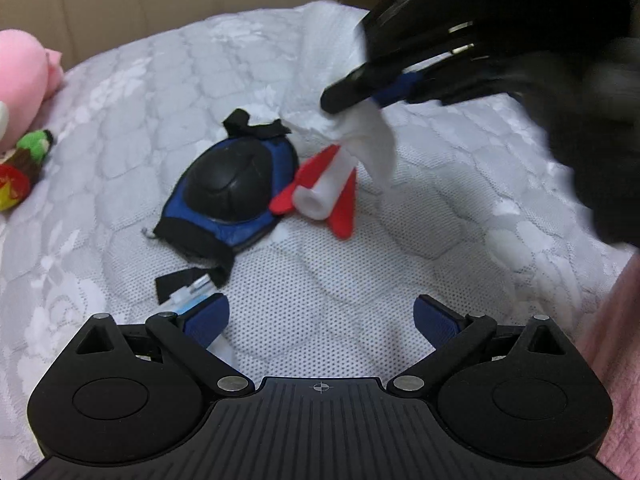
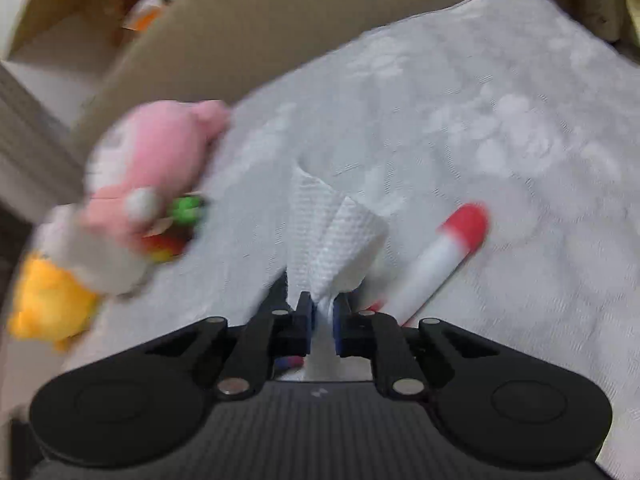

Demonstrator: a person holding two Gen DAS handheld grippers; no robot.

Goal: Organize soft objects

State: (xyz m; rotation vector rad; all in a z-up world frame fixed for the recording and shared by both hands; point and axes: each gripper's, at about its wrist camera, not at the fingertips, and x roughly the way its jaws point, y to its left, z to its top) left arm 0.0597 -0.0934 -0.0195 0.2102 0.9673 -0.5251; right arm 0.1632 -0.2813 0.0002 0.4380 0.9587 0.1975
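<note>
White tissue (image 2: 336,236) — pinched in right gripper (image 2: 323,322)

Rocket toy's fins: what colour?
Red, on a white rocket toy; clearest in the left wrist view.

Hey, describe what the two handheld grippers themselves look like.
Both match: the left gripper and right gripper have matte black bodies, a ribbed centre panel with a small white mark, round side lobes, silver pivot pins on black link arms, and blue-padded fingers.
</note>
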